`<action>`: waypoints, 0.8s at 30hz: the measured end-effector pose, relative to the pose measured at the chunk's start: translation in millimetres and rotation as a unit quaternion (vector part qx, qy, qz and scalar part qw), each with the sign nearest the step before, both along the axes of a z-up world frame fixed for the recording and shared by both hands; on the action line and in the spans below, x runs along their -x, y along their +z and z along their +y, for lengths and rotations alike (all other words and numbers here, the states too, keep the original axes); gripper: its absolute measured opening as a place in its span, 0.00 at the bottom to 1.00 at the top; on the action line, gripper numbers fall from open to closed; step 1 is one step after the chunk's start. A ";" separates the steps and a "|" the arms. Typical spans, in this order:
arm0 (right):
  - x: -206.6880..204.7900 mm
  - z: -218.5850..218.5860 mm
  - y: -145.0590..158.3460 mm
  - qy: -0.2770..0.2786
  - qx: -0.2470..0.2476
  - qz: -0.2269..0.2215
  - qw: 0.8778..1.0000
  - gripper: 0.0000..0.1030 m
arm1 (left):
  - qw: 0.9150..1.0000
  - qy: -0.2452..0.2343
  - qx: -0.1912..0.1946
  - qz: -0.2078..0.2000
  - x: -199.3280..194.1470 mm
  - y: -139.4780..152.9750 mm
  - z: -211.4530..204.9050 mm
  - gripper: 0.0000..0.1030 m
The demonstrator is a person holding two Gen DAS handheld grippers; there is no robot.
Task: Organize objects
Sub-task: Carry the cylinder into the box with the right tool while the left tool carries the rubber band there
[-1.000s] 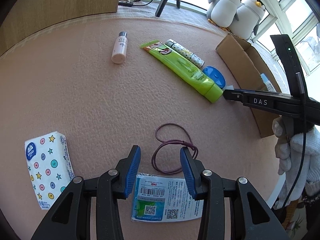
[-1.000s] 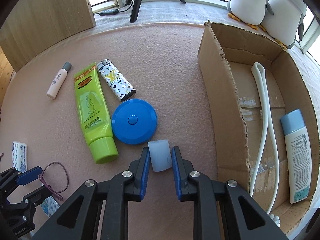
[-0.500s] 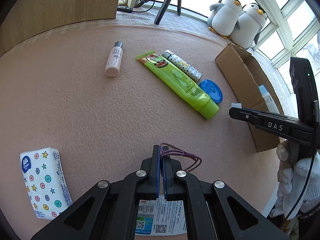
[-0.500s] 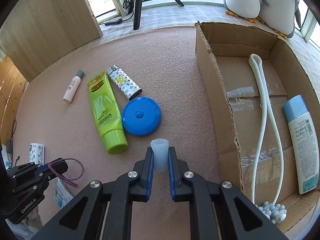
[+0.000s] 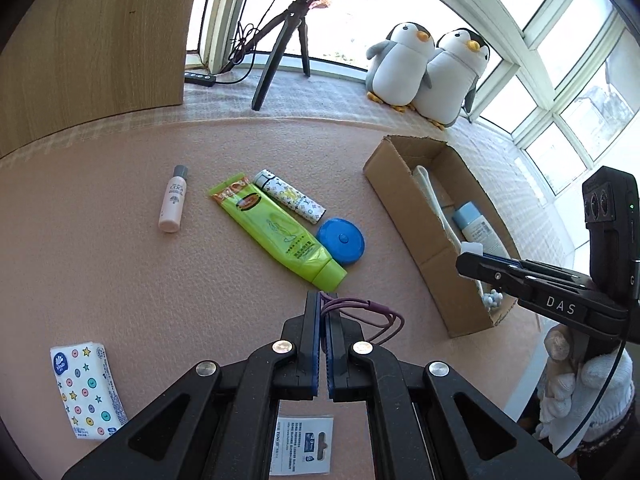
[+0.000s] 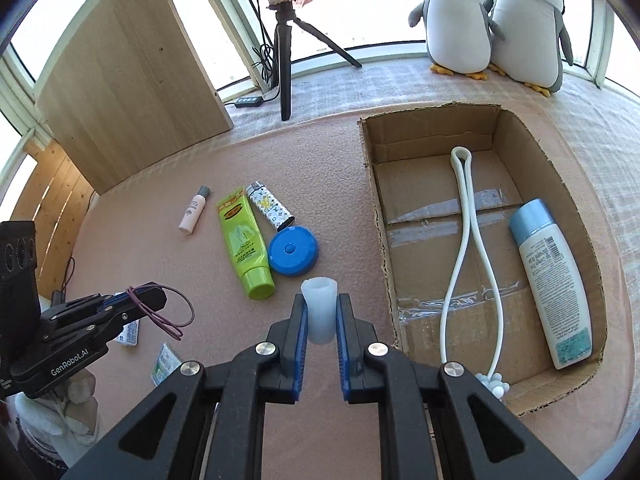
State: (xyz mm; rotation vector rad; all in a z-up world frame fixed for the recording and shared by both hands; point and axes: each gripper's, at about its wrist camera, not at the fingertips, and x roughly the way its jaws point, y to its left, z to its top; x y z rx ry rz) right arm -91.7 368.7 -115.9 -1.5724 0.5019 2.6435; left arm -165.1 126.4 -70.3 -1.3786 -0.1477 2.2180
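We hold two things at this moment. Our left gripper (image 5: 323, 312) is clenched on the purple hair band (image 5: 362, 312), whose loops hang free to the right of the tips, above the pink mat (image 5: 100, 264). Our right gripper (image 6: 321, 316) is clenched on a small translucent cap (image 6: 319, 306), which stands upright between the blue pads (image 6: 302, 320), its open end up. The cardboard box (image 6: 378, 240) lies to the right of both grippers, with its long axis running from near to far; inside we see a white looped massager (image 6: 466, 236) and a white bottle (image 6: 550, 276). In the right wrist view the near-left wall of the box is just beside the right gripper, while the left gripper is well apart on the far side of the green tube (image 6: 244, 244) and the blue round case (image 6: 292, 250). So we judge that the right hand is nearer and needs only a short move to the right over the wall to drop the cap.
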 end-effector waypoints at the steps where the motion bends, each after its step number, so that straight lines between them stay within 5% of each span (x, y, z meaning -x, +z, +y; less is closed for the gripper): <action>1: -2.8 4.9 4.8 -0.003 -0.004 0.006 1.000 0.12 | 1.000 -0.004 -0.003 0.003 0.7 3.6 6.8 0.01; 12: -35.9 76.9 21.6 -0.046 -0.030 0.020 0.998 0.12 | 0.998 -0.055 -0.025 0.027 7.5 29.9 112.6 0.01; 24: -47.0 119.3 12.0 -0.061 -0.026 0.012 0.998 0.12 | 0.996 -0.080 -0.018 0.022 12.6 19.1 196.6 0.01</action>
